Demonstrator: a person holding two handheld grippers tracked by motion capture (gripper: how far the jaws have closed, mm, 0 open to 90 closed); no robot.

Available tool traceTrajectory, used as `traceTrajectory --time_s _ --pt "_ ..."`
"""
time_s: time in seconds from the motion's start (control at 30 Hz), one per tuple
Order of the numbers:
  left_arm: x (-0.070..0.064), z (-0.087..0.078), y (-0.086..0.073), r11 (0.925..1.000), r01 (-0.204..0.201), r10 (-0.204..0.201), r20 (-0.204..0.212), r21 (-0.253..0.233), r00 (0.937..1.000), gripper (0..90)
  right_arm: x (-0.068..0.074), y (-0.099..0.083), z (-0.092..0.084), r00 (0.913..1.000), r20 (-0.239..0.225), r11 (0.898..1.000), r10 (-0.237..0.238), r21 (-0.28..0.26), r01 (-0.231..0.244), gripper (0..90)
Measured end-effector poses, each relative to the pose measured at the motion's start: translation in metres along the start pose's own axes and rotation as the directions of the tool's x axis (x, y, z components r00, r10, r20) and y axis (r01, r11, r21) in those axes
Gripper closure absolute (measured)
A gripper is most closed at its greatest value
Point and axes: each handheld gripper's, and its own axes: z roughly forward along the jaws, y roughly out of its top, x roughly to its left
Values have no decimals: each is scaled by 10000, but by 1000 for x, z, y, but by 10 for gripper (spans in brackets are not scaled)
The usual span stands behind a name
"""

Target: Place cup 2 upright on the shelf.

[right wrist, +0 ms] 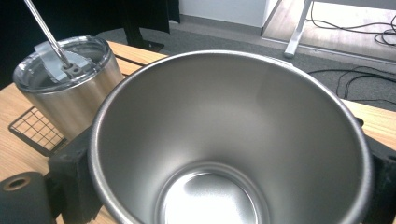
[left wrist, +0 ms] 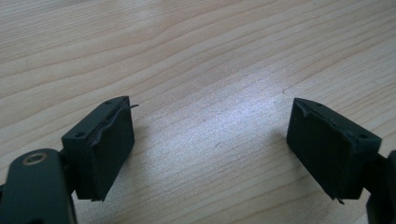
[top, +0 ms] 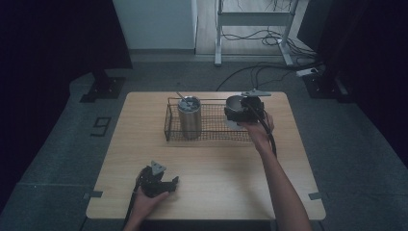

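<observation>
Right gripper [top: 236, 111] fingers clamp the steel cup [right wrist: 229, 149] upright, mouth up; left gripper [left wrist: 210, 149] fingers apart

A: What stands on the pale wooden surface [top: 207, 163]?

B: A black wire basket [top: 211, 136] at the far side. A steel tumbler [top: 189, 118] stands upright in its left end.

A: Is the tumbler closed?

B: Yes. A clear lid [right wrist: 86, 49] sits on it, and a metal straw [right wrist: 46, 28] rises through the lid at a tilt.

A: And around the surface?

B: Grey floor [top: 356, 159]. A tape mark [top: 101, 126] lies on it to the left, near a black stand base [top: 102, 89]. Beyond the far edge, dark cables [top: 250, 72] run past a white desk frame [top: 219, 43] toward a power strip [top: 308, 72].
</observation>
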Motion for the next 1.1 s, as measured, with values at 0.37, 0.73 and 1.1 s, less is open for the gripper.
traceTrajectory --time_s 0.37,0.73,1.1 --pt "0 0 0 10000 6 -6 0 -8 10000 154 -2 -2 16 9999 104 9999 83 148 -85 67" --pt "0 0 0 10000 18 -18 -1 -11 10000 154 -4 -7 35 9997 209 9990 142 431 -151 67" --pt "0 0 0 10000 2 -2 -1 4 10000 154 -13 -11 44 9986 393 9975 344 609 -368 67"
